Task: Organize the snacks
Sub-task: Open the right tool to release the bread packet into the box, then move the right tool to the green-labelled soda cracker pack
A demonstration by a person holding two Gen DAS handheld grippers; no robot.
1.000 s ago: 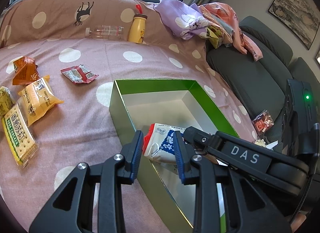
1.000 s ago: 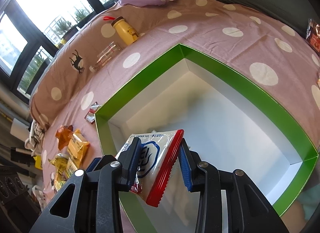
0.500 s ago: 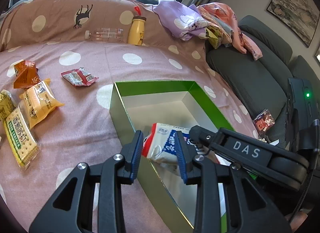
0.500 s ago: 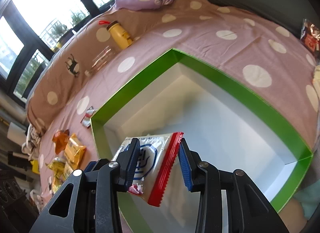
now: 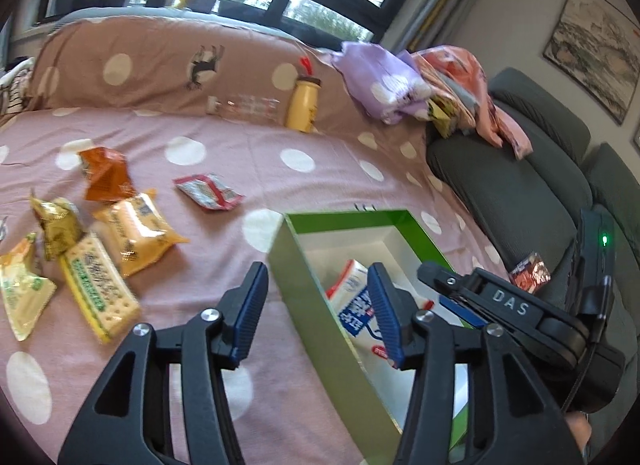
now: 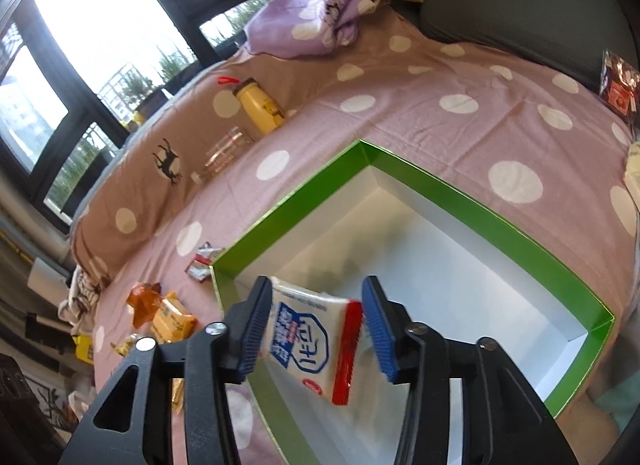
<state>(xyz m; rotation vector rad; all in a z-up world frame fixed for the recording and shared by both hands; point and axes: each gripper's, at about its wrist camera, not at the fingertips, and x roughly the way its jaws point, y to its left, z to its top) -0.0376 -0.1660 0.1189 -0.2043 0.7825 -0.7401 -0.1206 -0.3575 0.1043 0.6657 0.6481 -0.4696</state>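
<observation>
Left wrist view: the left gripper (image 5: 318, 311) hangs spread wide with nothing between its fingers, straddling the near wall of the green box (image 5: 320, 297), probably free to fetch another snack. Inside the box, by that wall, sits the white-and-blue packet (image 5: 354, 303). Loose crinkly foil packs (image 5: 136, 231) lie on the bedspread (image 5: 240, 137) towards its left edge, waiting to be sorted.

Right wrist view: the right gripper (image 6: 316, 329) is parted wider than the packet (image 6: 312, 339), which tilts between the ribbed blue pads; whether either pad touches it I cannot tell. It looks let go over the box (image 6: 480, 205), a glossy green card tray with a white inside.
</observation>
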